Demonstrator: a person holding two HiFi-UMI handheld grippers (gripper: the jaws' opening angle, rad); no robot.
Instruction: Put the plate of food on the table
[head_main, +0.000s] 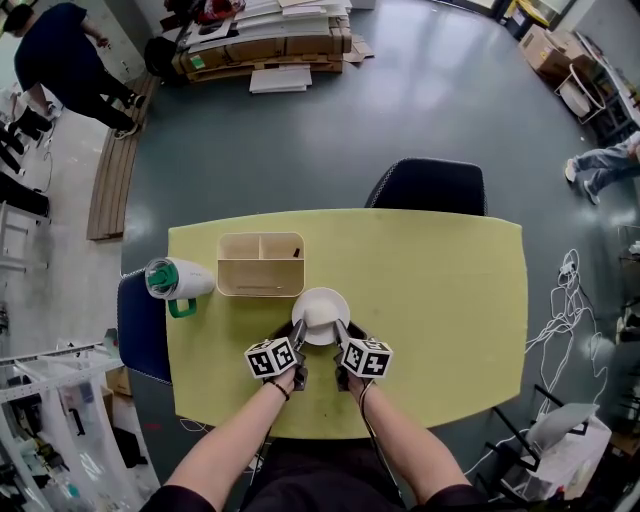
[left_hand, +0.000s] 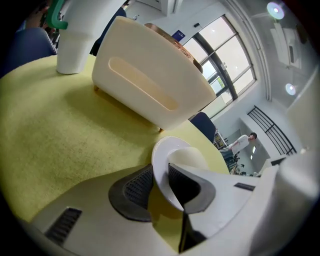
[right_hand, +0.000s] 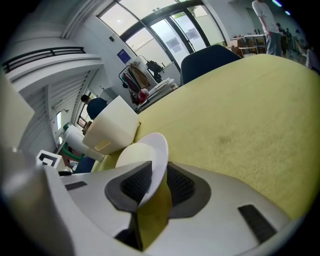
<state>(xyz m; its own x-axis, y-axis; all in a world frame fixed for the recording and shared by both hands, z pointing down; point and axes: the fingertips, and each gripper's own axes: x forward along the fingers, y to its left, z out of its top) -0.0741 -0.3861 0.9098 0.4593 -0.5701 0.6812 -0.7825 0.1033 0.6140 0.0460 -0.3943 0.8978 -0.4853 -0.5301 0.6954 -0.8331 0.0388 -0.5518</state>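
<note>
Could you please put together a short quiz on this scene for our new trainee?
1. True or false: the left gripper and right gripper both have their fingers shut on the plate.
2. What stands just beyond the plate? A) a box B) a laptop C) a kettle
3. Fill in: the bottle left of the box has a ___ lid.

Key: 1 true; 2 A; 3 green.

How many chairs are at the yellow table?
2. The far chair sits at the top of the head view; the left chair at its left. Another may be hidden.
</note>
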